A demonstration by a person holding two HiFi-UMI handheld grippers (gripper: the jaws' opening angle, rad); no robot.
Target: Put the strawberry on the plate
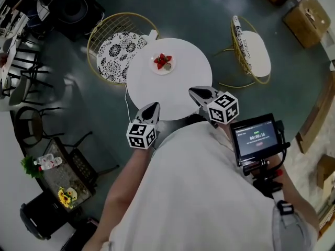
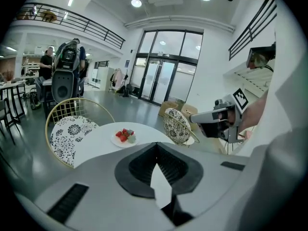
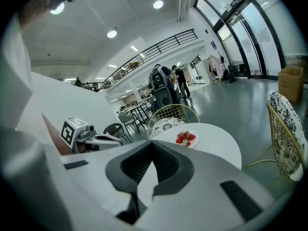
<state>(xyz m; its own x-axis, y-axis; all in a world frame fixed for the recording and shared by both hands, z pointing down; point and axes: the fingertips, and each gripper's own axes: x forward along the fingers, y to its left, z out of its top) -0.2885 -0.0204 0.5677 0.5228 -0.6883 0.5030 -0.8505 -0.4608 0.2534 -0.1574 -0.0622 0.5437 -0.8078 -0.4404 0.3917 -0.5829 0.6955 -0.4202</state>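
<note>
Red strawberry (image 1: 162,61) is sitting on small white round plate (image 1: 170,68), on far side of round white table (image 1: 178,95). Too small to tell which way tip is pointing. Left gripper (image 1: 151,107) is hanging by near table edge, jaws pressing together, holding nothing. Right gripper (image 1: 199,93) is doing same, well apart from plate.

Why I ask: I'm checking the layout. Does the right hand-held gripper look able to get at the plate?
Probably yes: the right hand-held gripper is at the table, whose bare top runs clear to the plate.
</note>
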